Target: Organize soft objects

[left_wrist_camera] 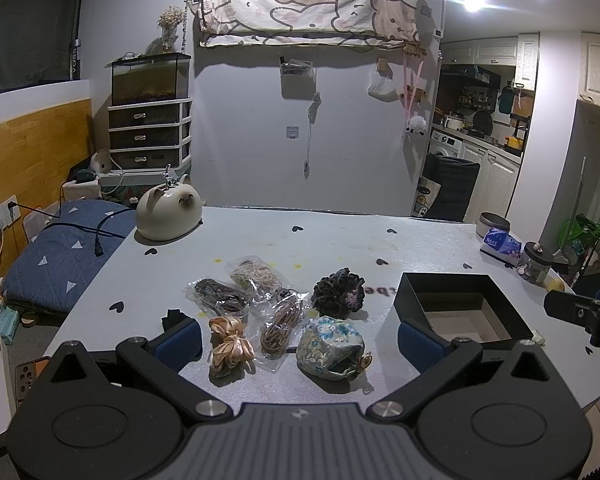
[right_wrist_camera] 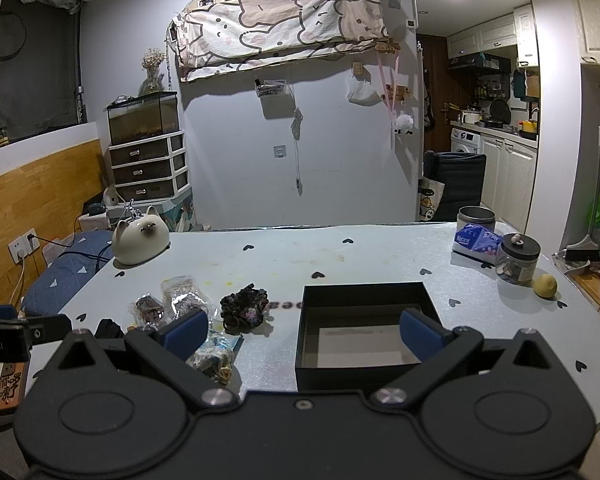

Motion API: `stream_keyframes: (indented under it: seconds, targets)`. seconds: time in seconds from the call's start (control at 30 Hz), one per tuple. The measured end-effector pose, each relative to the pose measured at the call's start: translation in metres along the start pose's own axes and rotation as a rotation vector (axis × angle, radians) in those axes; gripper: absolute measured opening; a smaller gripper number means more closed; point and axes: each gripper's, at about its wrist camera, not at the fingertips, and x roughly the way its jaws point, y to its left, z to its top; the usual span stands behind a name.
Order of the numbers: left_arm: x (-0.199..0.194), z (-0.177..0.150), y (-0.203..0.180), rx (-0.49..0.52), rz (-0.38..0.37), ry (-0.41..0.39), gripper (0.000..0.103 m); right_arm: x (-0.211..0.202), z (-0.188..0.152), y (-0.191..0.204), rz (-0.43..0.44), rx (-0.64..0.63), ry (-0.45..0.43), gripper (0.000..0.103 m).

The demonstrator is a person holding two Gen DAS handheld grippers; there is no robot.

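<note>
nothing looks sorted yet, by my reading. the black box sits open and seemingly empty, straight ahead of the right gripper, whose jaws are spread wide with nothing between them. the left gripper is likewise wide open and empty, hanging over the pile of soft things, which all lie on the table.

between the left jaws sit the satin bows, a bag of brown cord and the flowered pouch. just beyond them are two more bagged cords, one dark and one pale, and the dark scrunchie. a small black item lies beside the outer left finger; what it is i cannot tell.

so every piece is left to move, likely into the box to the right of the pile.

the cat ornament, tin, tissue pack, jar and lemon-like thing stand well beyond the jaws, out of the way. the bags overlap, so one may drag another.
</note>
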Motion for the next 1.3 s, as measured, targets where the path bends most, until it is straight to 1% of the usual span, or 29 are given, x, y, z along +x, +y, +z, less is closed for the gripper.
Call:
stream_keyframes:
  seconds: [0.57,0.73,0.9,1.3]
  targets:
    - [0.001,0.001,0.0,0.0,-0.002,0.003,0.103,0.003,0.001,0.003,-0.001,0.0,0.002,0.103]
    - [0.01,0.002,0.005,0.002,-0.006,0.009,0.103,0.007,0.003,0.002,-0.004,0.004,0.007,0.103]
    - [0.025,0.012,0.014,0.002,-0.008,0.019,0.103,0.022,0.009,0.012,-0.003,0.006,0.019,0.103]
    - [0.081,0.038,0.051,0.005,-0.021,0.073,0.103,0.087,0.024,0.043,0.004,0.004,0.046,0.103]
